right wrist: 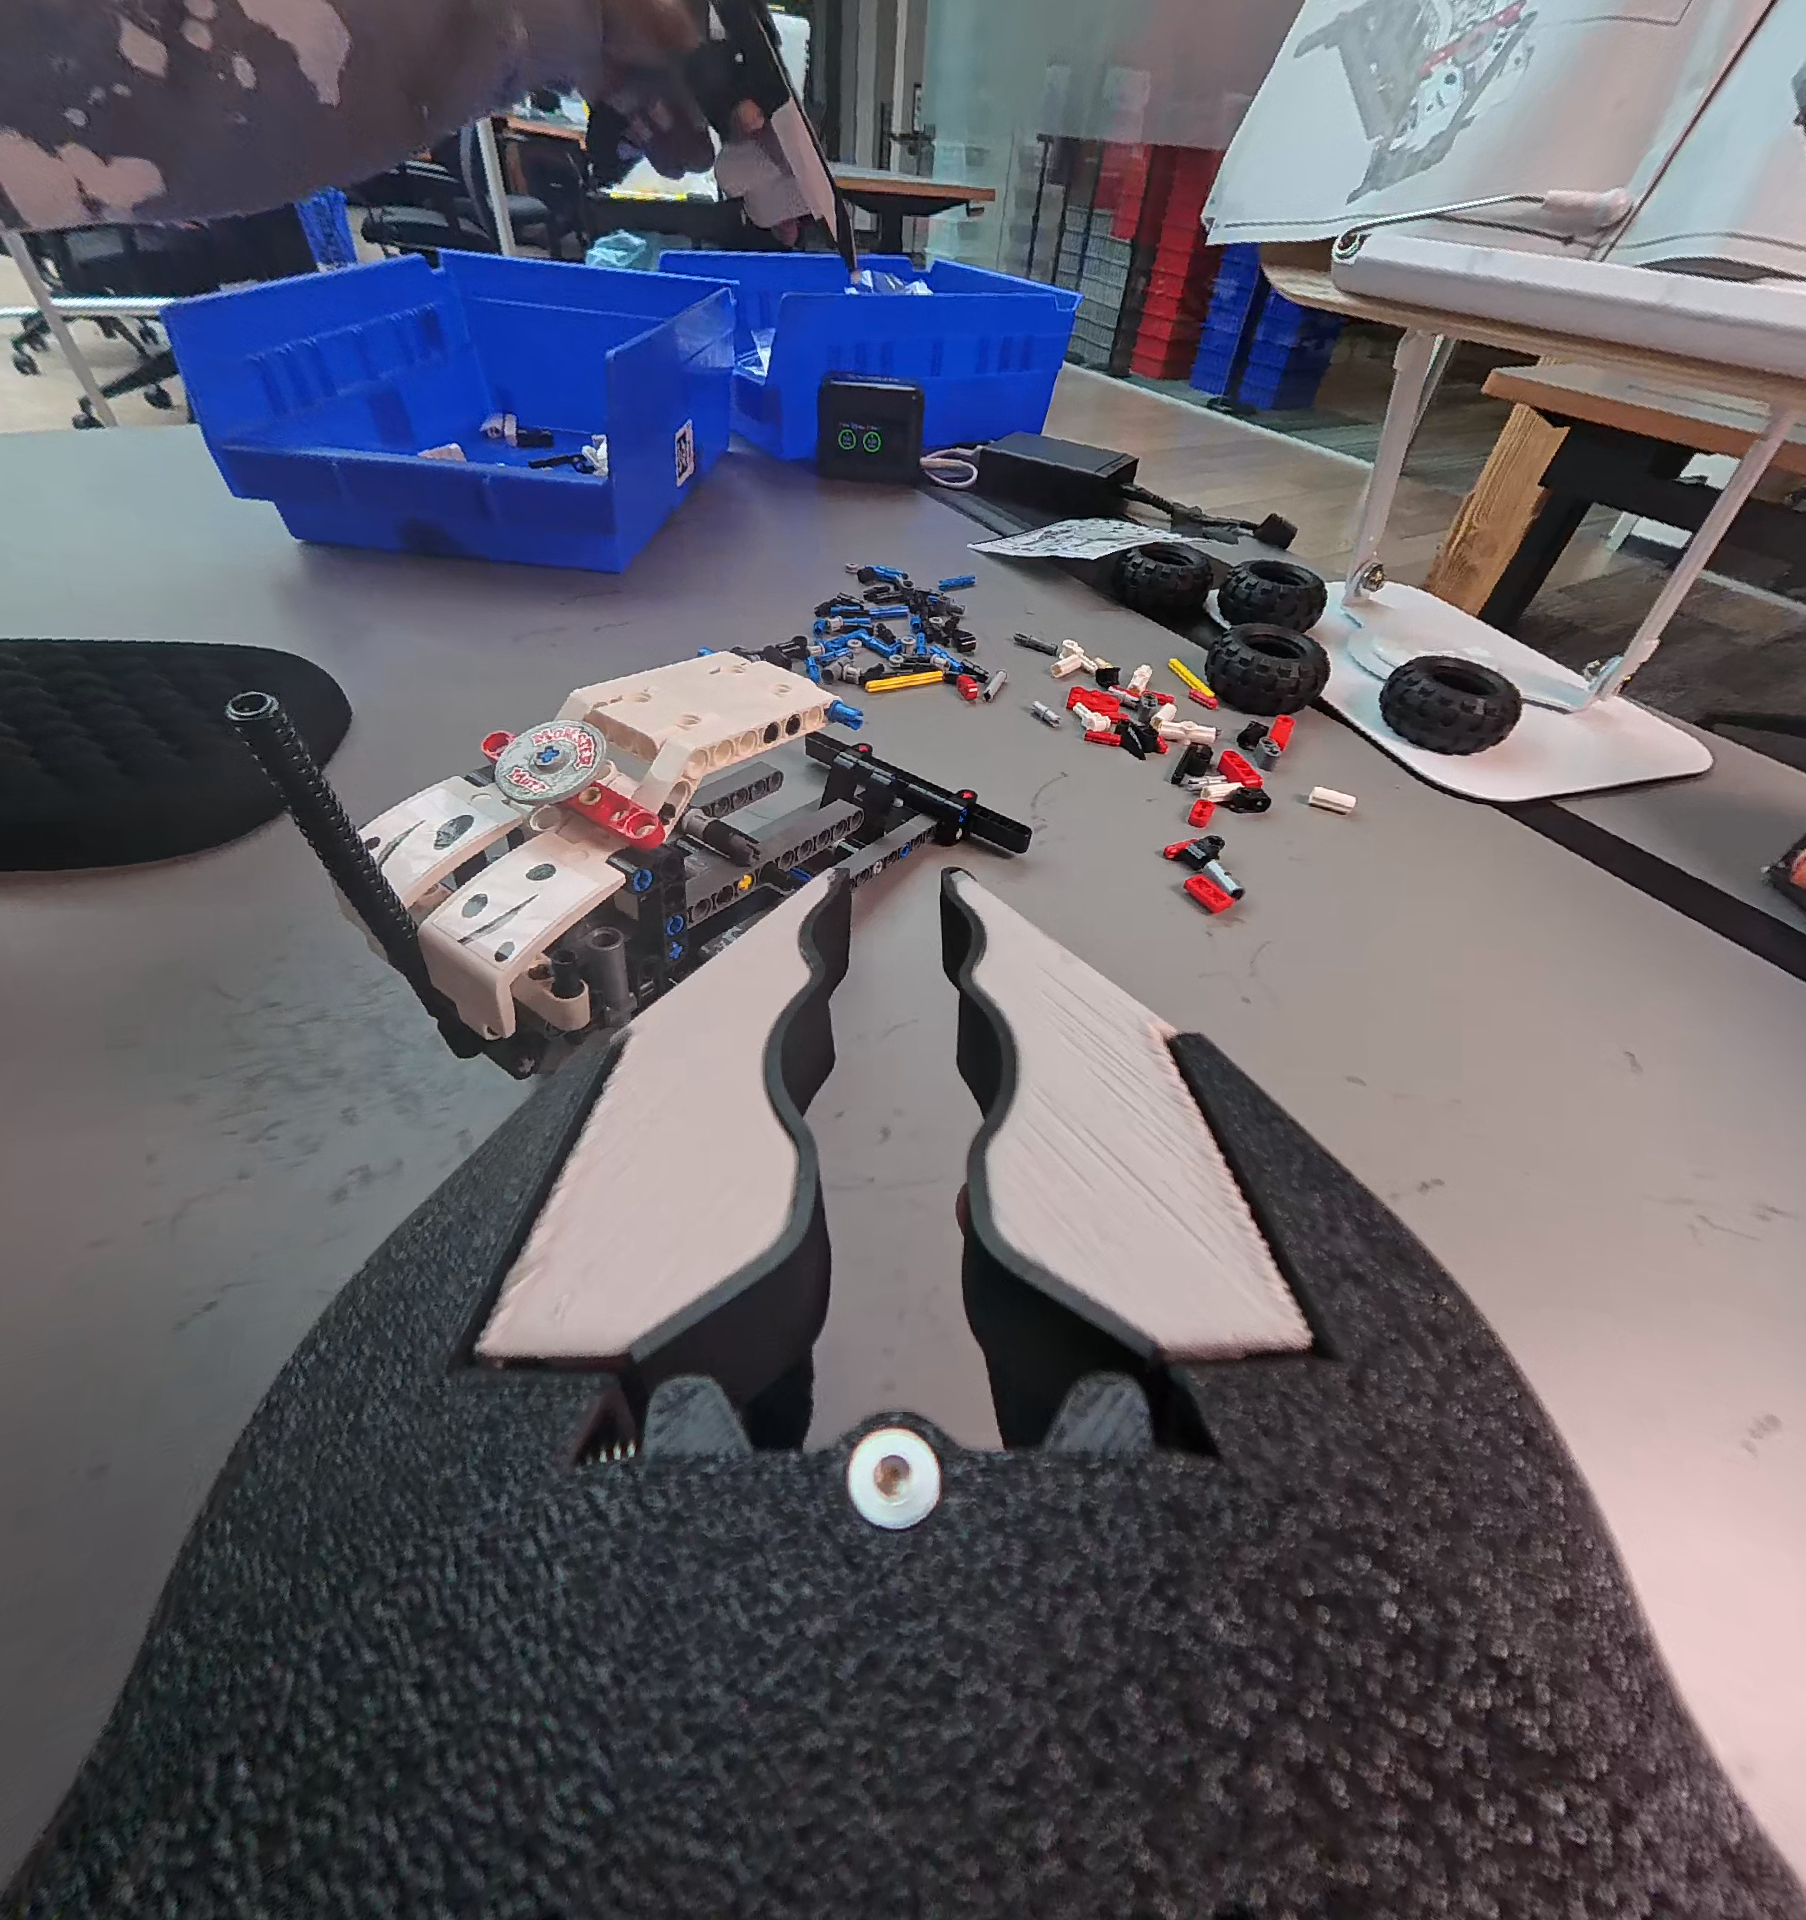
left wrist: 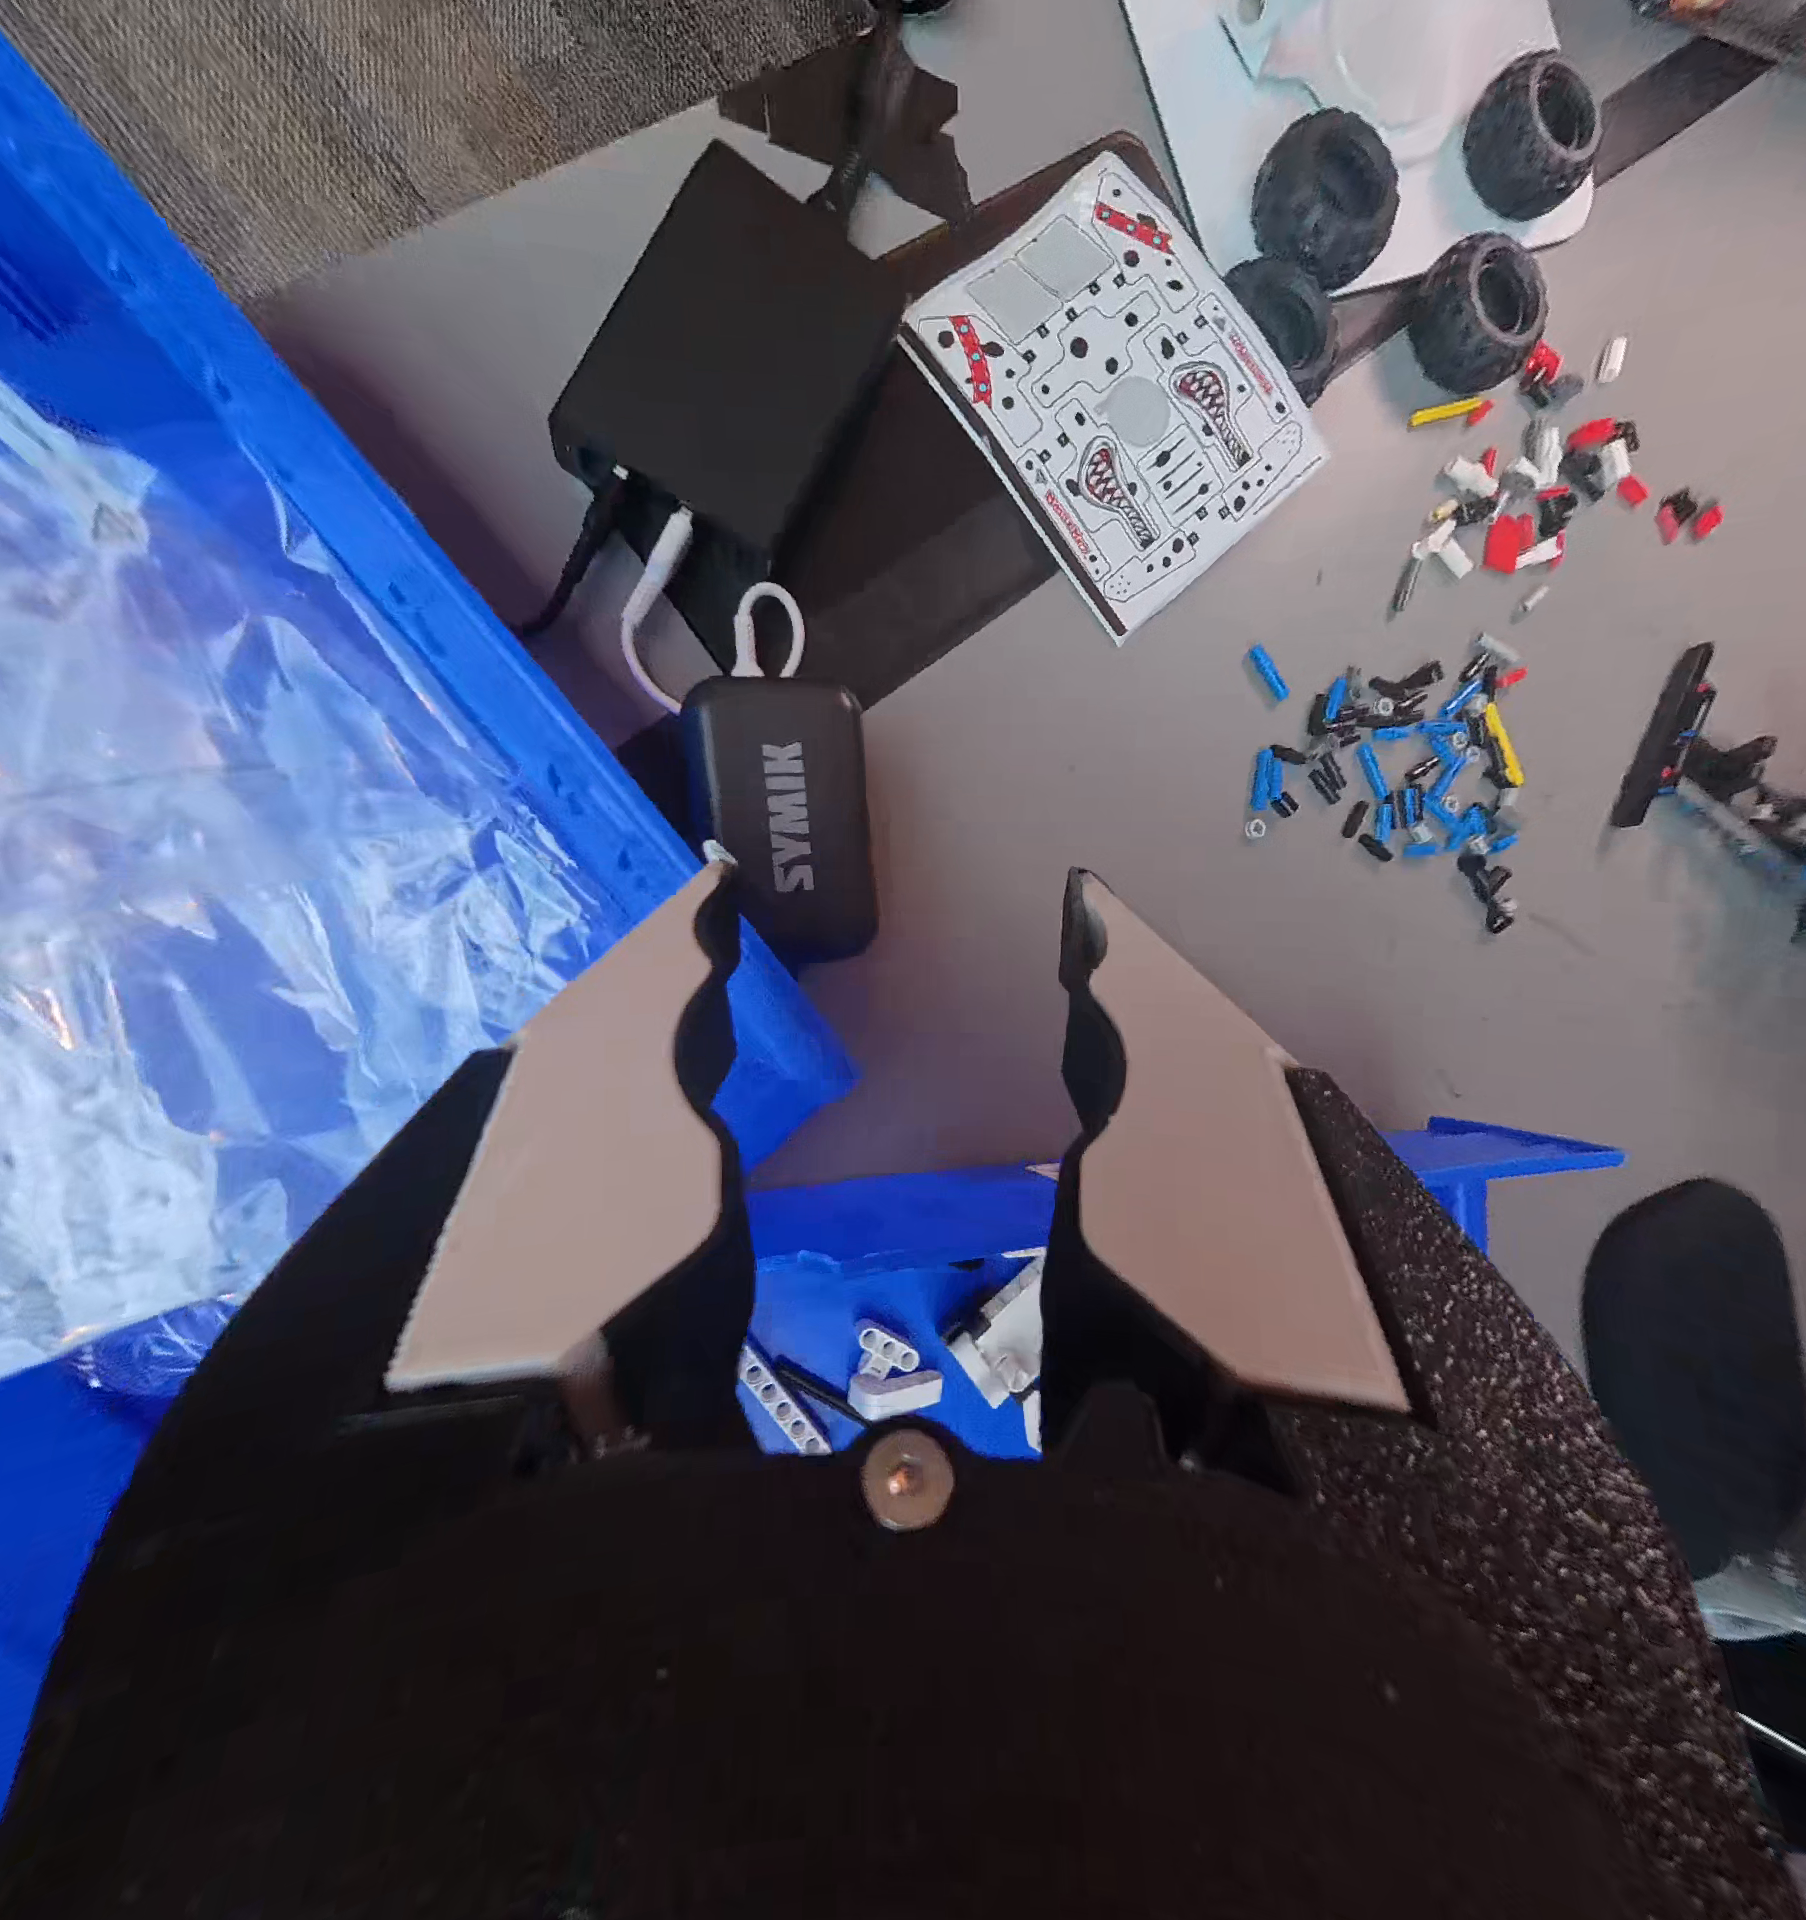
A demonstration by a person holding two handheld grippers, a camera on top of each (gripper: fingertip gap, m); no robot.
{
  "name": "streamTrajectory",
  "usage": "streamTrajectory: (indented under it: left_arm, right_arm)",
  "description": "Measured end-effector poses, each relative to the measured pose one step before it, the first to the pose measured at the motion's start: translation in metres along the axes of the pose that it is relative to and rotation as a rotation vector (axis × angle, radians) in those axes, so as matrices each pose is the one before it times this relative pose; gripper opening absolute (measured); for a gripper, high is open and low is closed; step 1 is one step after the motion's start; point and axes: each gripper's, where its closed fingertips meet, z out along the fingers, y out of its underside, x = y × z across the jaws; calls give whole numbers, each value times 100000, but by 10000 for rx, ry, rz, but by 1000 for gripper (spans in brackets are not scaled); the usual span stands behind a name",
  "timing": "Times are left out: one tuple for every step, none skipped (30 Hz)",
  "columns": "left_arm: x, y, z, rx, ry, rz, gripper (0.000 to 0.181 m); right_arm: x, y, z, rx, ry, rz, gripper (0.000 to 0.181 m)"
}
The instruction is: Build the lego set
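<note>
Both tongs stand released and grasp nothing. From the left wrist view, the left gripper (left wrist: 899, 894) hangs high over the gap between two blue bins, its jaws wide apart; the large blue bin (left wrist: 379, 499) on the left holds crumpled clear plastic bags (left wrist: 151, 831), and the smaller blue bin (left wrist: 878, 1226) below the fingers holds a few grey and white lego beams (left wrist: 883, 1366). A small black device (left wrist: 790, 816) lies just beside the large bin's edge, with a black power box (left wrist: 733, 343) farther off and a sticker sheet (left wrist: 1112, 395) to its right. The right gripper (right wrist: 888, 883) sits low above the grey table (right wrist: 1398, 1143), its jaws parted with bare tabletop between them, its tips just beside the near end of the partly built lego truck (right wrist: 608, 831). Beyond the truck lie a heap of blue and black pins (right wrist: 894, 634) and a scatter of red, white and black pieces (right wrist: 1159, 727), then four black tyres (right wrist: 1268, 665) near the table's right edge. Open table lies near and right of the right gripper.
</note>
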Motion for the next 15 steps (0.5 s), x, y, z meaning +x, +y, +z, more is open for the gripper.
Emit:
streamTrajectory:
  left_arm:
    - [-302,248,122,-86,255,-412,63]
    - [-341,334,131,-156,167,-310,65]
    - [-335,356,135,-184,99,-221,67]
    - [-168,287,120,-145,138,-159,69]
    - [63,169,114,-85,221,-129,71]
    - [-43,120,107,-78,112,-103,73]
    - [-519,114,69,-108,-234,-11,74]
    - [-708,49,-28,-77,-406,95,75]
    - [-202,-137,-111,54,-143,93,75]
    - [315,-423,-189,216,138,62,75]
    - [465,-657,-286,344,161,125,74]
    - [505,-787,-337,406,143,191,72]
    - [511,-852,-344,422,132,201,71]
    - [377,-883,-339,426,58,186,71]
    - [363,-804,-304,390,74,148,69]
  right_arm:
    - [90,-6,-1,2,24,49,17]
    - [77,-1,-4,5,27,43,17]
    - [74,-14,-5,8,17,43,17]
    - [60,-13,-6,7,5,52,17]
    - [64,2,0,4,-6,68,17]
    - [75,0,0,-2,-18,89,17]
    - [101,1,14,-5,-17,99,17]
    - [109,5,18,-3,-7,92,17]
    - [87,-14,14,3,-4,73,17]
    - [58,-8,4,7,-5,50,17]
    - [34,-4,-12,5,-2,30,17]
    - [0,-20,-5,9,4,6,17]
    - [-1,7,-4,4,4,-6,17]
    - [5,7,15,-8,6,-6,17]
    - [-8,18,10,-16,3,-8,17]
